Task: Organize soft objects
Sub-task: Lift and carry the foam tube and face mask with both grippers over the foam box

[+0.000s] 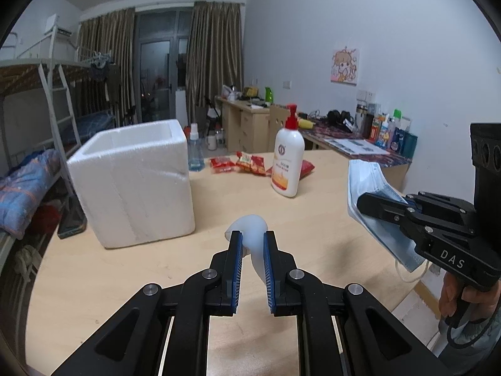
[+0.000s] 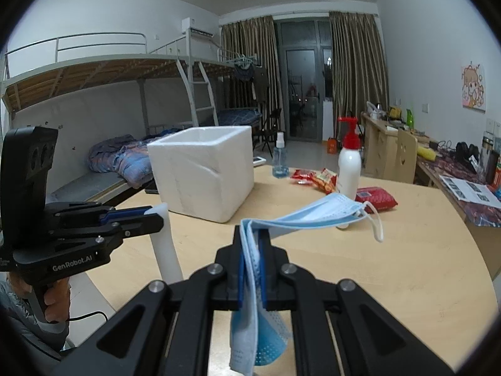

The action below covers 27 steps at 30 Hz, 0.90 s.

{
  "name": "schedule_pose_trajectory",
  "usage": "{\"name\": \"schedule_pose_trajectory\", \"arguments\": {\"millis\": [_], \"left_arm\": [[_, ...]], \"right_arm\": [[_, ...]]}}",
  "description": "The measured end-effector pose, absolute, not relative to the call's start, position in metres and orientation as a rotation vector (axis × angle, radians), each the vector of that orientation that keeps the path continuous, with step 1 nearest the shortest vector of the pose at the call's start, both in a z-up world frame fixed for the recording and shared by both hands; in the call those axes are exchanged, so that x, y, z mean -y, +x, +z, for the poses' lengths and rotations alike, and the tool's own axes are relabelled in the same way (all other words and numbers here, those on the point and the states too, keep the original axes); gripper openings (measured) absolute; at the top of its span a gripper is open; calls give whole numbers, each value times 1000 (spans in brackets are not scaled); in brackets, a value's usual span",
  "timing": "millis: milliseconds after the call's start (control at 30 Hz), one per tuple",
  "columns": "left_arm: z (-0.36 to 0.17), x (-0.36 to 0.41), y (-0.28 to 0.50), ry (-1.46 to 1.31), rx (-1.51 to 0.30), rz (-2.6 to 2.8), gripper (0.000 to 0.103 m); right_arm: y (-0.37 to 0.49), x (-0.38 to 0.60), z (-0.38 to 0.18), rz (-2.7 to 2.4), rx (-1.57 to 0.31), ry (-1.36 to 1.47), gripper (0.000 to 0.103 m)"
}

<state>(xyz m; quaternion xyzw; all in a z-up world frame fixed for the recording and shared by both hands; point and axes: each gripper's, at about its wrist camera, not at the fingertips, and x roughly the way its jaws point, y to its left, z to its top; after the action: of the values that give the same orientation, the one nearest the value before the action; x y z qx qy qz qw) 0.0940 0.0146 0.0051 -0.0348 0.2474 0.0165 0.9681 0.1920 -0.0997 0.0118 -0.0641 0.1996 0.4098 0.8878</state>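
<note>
Grippers first: at the bottom of the left wrist view, the left gripper [image 1: 252,235] is clamped on a white foam piece [image 1: 250,228] held above the table [image 1: 313,219]. At the bottom of the right wrist view, the right gripper [image 2: 253,235] is pinched tight on a blue face mask [image 2: 316,211], its ear loop dangling right. Further back, left of centre, sits the white foam box [image 1: 134,181]; right of it, the lotion bottle [image 1: 288,163] and red snack packets [image 1: 247,161].

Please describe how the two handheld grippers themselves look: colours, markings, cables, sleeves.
Both are black, pistol-handled linkage frames with silver pivot bolts and blue ribbed finger pads. The right gripper reads "DAS"; the left gripper reads "GenRobot.AI". A black cable hangs below each handle. Sleeves look grey.
</note>
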Motion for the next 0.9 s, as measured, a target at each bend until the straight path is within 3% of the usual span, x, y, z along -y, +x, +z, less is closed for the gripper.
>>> {"name": "schedule_pose_trajectory", "arguments": {"millis": [900], "left_arm": [[41, -5, 39, -38, -381, 90, 14]], "right_arm": [[155, 120, 35, 848, -301, -92, 10]]}}
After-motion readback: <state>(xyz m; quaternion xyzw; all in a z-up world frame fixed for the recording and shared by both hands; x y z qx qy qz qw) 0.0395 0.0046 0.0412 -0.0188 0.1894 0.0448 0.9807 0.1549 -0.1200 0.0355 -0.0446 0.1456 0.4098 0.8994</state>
